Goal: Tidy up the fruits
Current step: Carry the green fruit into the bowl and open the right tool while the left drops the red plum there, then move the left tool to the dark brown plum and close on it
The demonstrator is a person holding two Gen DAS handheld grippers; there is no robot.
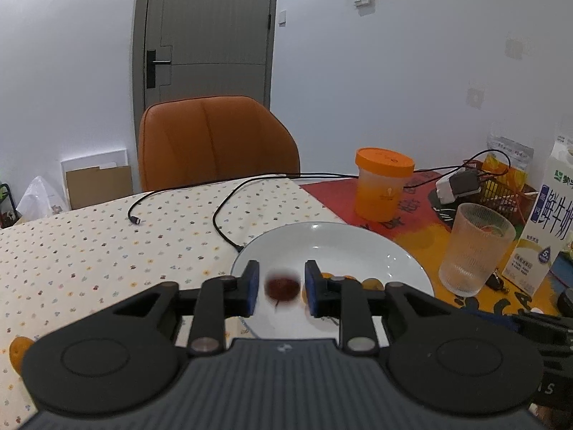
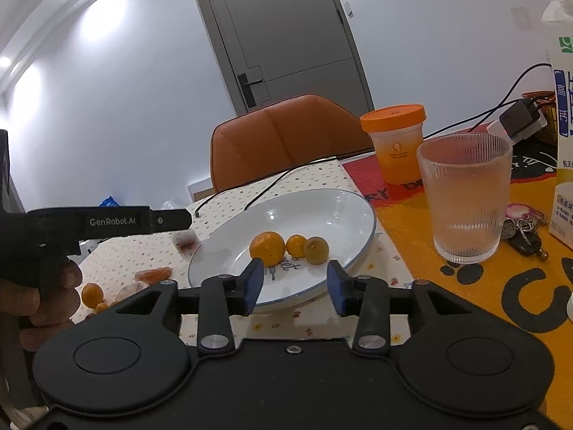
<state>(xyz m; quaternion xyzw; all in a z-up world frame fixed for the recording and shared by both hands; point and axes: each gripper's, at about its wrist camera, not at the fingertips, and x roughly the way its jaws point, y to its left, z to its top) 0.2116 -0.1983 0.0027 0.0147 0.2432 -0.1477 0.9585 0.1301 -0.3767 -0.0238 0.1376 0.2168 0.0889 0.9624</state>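
Left gripper (image 1: 281, 288) hovering above the near-left rim of a glossy white plate (image 1: 358, 247), blue-padded jaws spread with a small, round, dark-red fruit (image 1: 282, 286) blurred in the gap, touching neither pad. Same fruit seen from the right wrist as a red smear (image 2: 185, 243) just under the tip of that black gripper, at the plate's left edge. Right gripper (image 2: 295, 286) at the plate's near rim, jaws parted wide, nothing between them. On the smooth plate: one dimpled orange mandarin (image 2: 267, 248), a smaller orange kumquat (image 2: 295, 245) touching it, and a dull olive-brown round fruit (image 2: 316, 250) touching that one. Off the plate, toward the table's near-left edge on the dotted cream tablecloth (image 1: 89, 236): peeled mandarin segments (image 2: 154, 274) and a small kumquat (image 2: 91, 294). Right of the plate, a ribbed clear glass tumbler (image 2: 465, 197) on an orange printed mat; behind, a translucent tub with an orange lid (image 2: 395, 143); at the right edge, a waxy milk carton (image 1: 544, 229). Thin black cable (image 1: 222, 211) looping across the cloth.
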